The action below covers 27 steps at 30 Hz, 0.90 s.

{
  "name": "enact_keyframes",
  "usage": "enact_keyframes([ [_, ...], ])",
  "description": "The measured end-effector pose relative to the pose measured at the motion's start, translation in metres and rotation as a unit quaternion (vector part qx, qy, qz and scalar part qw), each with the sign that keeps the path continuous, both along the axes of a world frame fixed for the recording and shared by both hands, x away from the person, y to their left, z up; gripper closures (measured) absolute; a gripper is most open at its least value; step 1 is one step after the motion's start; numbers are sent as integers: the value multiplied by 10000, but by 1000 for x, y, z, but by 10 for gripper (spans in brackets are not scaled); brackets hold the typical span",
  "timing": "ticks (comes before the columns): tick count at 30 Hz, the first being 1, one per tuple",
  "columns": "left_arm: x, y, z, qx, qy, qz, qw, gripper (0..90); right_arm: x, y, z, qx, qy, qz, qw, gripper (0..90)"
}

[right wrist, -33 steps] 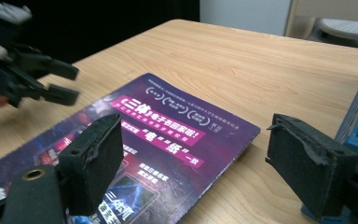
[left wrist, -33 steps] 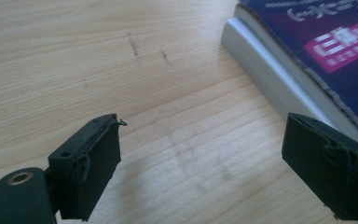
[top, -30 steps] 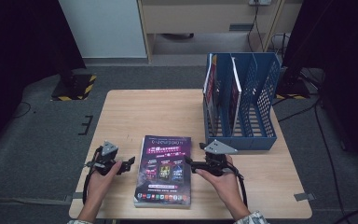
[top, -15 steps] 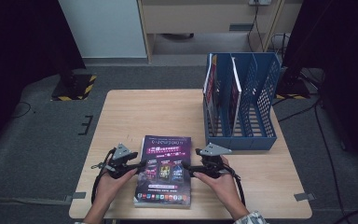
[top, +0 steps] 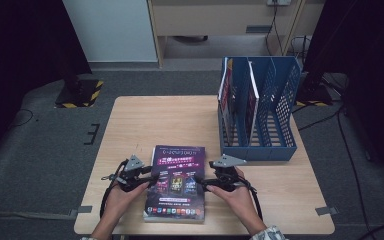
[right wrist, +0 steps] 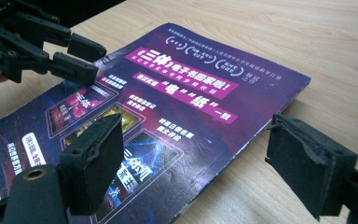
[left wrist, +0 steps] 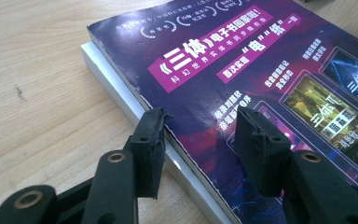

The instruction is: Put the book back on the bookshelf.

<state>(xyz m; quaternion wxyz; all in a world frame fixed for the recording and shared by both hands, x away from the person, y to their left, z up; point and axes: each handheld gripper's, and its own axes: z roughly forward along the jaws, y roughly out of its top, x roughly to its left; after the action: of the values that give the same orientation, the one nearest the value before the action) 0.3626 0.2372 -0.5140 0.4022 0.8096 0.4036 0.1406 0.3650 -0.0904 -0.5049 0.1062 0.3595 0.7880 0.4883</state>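
A thick book with a purple cover lies flat on the wooden table, near its front edge. My left gripper is at the book's left edge. In the left gripper view its jaws have just been closing and straddle that edge: one tip touches the cover's rim, the other rests over the cover. No squeeze across the book shows. My right gripper is at the book's right edge. Its jaws stand wide, one above the cover, one above the bare table. The left gripper also appears at the far side.
A blue file rack stands at the table's back right, with a couple of books or magazines upright in its left slots. Bare wood stretches behind the book. Both hands come in over the table's front edge.
My left gripper has slid right, from beside the book to its left edge, and its jaws have narrowed. The right gripper has stayed at the right edge.
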Motion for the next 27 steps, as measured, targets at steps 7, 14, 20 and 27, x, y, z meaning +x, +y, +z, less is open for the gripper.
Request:
enact_keyframes([
  [7, 1, -5, -1, 33, -91, -61, 9999, 518, 1, 2, -6, -34, 166, 3, 9999, 161],
  [14, 0, -9, -2, 69, -145, -88, 9998, 504, 7, 3, -17, -103, 483, 66, 9988, 136],
  [20, 0, -9, -2, 71, -154, -85, 9998, 498, 11, 6, -22, -107, 669, 113, 9976, 134],
  [27, 0, -10, -2, 67, -159, -74, 9998, 490, 16, 6, -29, -163, 862, 144, 9960, 125],
])
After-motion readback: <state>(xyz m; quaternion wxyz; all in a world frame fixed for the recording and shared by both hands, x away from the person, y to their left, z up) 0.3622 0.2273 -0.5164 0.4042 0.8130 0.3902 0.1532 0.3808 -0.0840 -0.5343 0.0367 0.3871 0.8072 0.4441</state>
